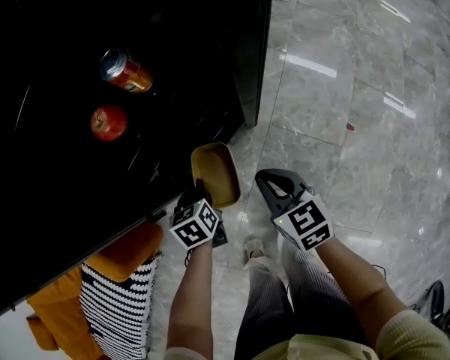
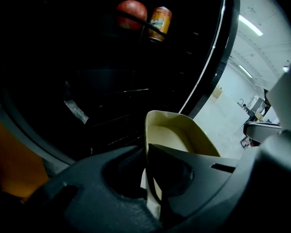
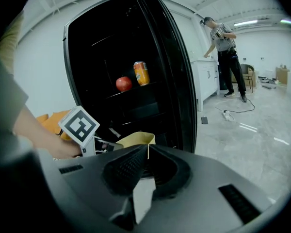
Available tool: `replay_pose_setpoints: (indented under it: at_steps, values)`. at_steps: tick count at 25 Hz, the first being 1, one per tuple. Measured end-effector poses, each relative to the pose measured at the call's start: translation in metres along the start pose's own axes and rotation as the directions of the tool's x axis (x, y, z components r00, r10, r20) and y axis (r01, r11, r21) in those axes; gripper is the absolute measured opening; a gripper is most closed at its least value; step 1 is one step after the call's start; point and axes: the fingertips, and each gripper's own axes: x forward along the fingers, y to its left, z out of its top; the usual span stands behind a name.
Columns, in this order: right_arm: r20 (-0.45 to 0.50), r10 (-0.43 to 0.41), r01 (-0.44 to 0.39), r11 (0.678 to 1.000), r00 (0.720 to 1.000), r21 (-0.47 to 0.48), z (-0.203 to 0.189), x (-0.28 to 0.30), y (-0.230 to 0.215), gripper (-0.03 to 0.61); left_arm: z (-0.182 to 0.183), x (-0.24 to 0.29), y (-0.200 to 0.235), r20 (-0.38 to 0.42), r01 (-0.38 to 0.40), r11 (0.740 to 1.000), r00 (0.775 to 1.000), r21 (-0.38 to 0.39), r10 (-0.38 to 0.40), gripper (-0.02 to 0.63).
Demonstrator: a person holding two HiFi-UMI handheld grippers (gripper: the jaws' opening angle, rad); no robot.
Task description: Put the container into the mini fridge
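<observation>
The left gripper [image 1: 199, 193] is seen clamped on the near wall of a shallow tan plastic container [image 1: 216, 172]. The rim is pinched between the two jaws, one inside the hollow and one outside. The container is carried ahead of the gripper with its open side turned up toward the head camera. It is held just outside the lower front of the open black mini fridge [image 1: 60, 178], not yet inside it.

The right gripper [image 1: 272, 184] is held just to the right of the container, apart from it. Its jaws are brought together with nothing between them.

Beyond the container the dark lower part of the fridge is faced, though its inside is too dark to be made out. Higher up, a red apple [image 3: 123, 84] and an orange drink can [image 3: 141, 73] are set side by side on a shelf. The black fridge door [image 3: 169, 67] is swung open on the right, with its edge near the container's right side. To the right of the door, open grey marble floor [image 1: 360, 126] is seen. Far back in the right gripper view, a person [image 3: 225, 52] is seen standing at a white counter.
</observation>
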Motion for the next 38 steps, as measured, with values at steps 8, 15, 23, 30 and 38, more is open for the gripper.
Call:
replay_pose_setpoints:
  at_steps: [8,15,23,30,38]
  values:
    - [-0.010,0.021,-0.021,1.000,1.000,-0.006,-0.022,0.031,-0.004,0.030,-0.015,0.040,0.019,-0.001,-0.026,0.992,1.000,-0.120,0.026,0.020]
    - [-0.008,0.028,-0.028,1.000,1.000,0.001,-0.037,0.050,-0.011,0.030,-0.013,0.067,0.039,0.014,-0.082,0.988,0.996,-0.132,0.084,0.021]
    - [-0.007,0.045,-0.046,0.999,0.999,-0.011,-0.050,0.073,-0.017,0.030,-0.010,0.104,0.050,0.027,-0.126,0.972,0.991,-0.199,0.134,0.021]
    - [-0.010,0.048,-0.048,0.999,0.999,0.004,-0.062,0.090,-0.024,0.031,0.000,0.123,0.059,0.065,-0.153,0.963,0.983,-0.221,0.171,0.021]
    - [0.006,0.055,-0.055,0.997,0.998,0.046,-0.067,0.101,-0.029,0.029,0.029,0.139,0.068,0.142,-0.210,0.962,0.962,-0.175,0.235,0.021]
